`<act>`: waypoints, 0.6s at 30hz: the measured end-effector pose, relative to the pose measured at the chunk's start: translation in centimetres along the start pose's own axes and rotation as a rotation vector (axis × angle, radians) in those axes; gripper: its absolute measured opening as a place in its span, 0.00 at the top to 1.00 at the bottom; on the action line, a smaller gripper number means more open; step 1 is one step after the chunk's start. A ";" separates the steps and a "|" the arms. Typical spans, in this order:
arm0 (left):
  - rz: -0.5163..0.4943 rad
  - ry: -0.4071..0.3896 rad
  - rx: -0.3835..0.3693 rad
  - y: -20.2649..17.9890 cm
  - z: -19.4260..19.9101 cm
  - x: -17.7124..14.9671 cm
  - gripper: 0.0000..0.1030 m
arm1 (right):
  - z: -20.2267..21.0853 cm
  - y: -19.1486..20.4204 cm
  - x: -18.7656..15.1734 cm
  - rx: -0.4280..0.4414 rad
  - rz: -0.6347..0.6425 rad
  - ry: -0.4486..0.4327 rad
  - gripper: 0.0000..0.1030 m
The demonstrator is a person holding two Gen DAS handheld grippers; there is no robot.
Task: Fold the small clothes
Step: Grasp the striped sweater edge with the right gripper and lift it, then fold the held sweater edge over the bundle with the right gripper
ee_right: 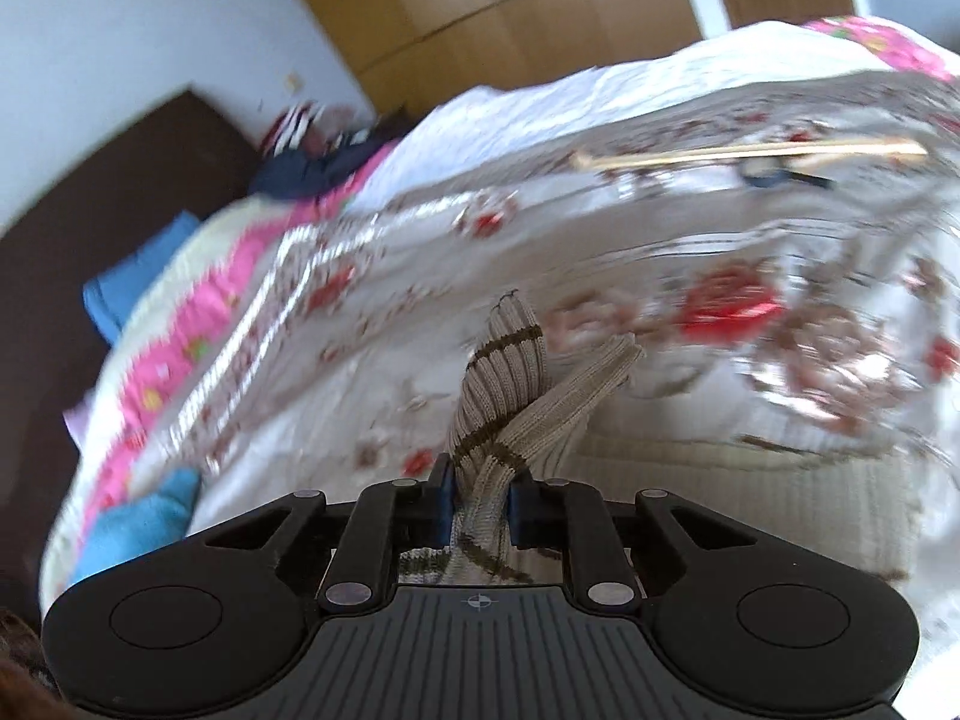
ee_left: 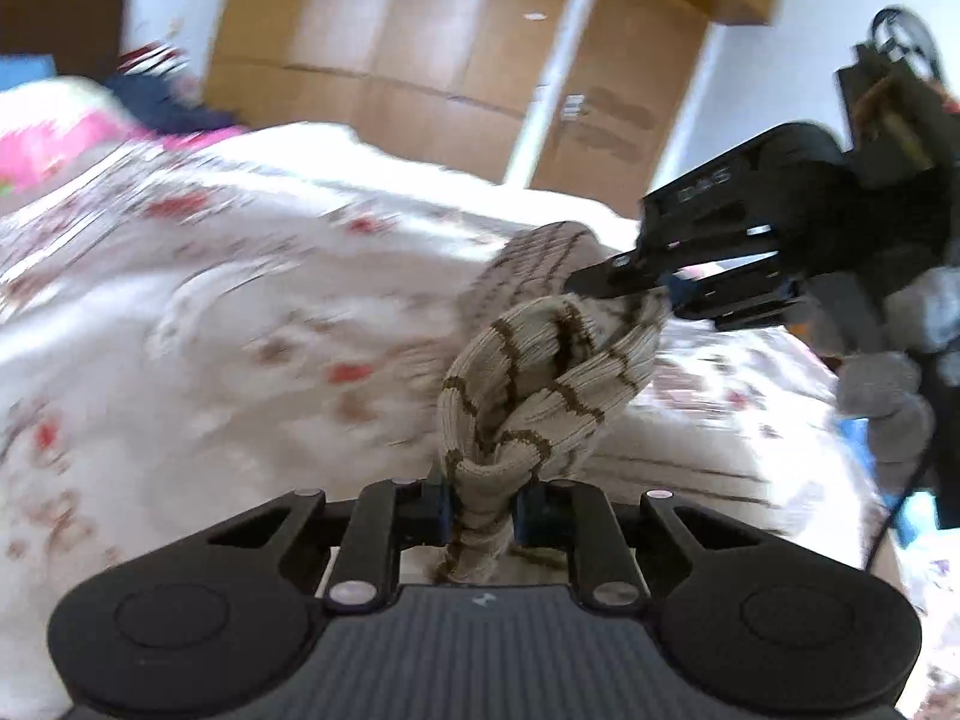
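A bed covered by a floral quilt fills most of both views, heavily smeared by motion blur; a wooden wardrobe stands behind it, and a heap of dark and striped clothes lies near the far edge. Above the quilt a beige ribbed garment with brown stripes, seemingly a sock or a pair of socks, is held between the two tools.

One bunched end is clamped in the left gripper, whose jaws are drawn together on the knit. The other end is clamped in the right gripper, seen in the left wrist view reaching in from the right with its tips closed on the fabric.

The main risk is judged to be a slipping grip: only a narrow, twisted bunch is caught in each pair of jaws, and a quick pull apart could draw an end free. The fabric is also twisted between the grips, so a crooked, uneven fold could result if it is laid down unstraightened. A fold of quilt could be snagged on lowering.
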State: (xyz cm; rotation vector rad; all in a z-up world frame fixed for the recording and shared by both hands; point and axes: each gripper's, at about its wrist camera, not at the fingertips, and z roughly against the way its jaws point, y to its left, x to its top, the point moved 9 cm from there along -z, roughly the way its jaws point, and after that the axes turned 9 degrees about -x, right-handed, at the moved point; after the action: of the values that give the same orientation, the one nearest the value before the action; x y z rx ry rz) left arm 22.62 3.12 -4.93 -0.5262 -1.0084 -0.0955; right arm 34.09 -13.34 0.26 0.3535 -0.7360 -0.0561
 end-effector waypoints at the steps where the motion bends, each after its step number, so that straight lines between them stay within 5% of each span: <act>1: -0.035 0.000 -0.024 -1.5 0.0 0.2 0.72 | 0.8 -1.3 -0.1 0.001 -0.024 -0.011 0.84; 8: -0.260 0.075 -0.194 -12.1 -2.7 -1.5 0.73 | 2.1 -11.9 -2.8 -0.021 -0.242 -0.028 0.84; 18: -0.429 0.264 -0.201 -17.4 -7.6 -7.7 0.73 | 0.4 -17.7 -5.9 0.005 -0.344 -0.020 0.85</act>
State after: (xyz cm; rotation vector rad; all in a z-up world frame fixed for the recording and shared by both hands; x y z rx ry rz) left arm 18.90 -16.76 -7.98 -0.4579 -0.8423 -0.6383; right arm 30.70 -29.03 -9.23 0.4819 -0.6885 -0.3828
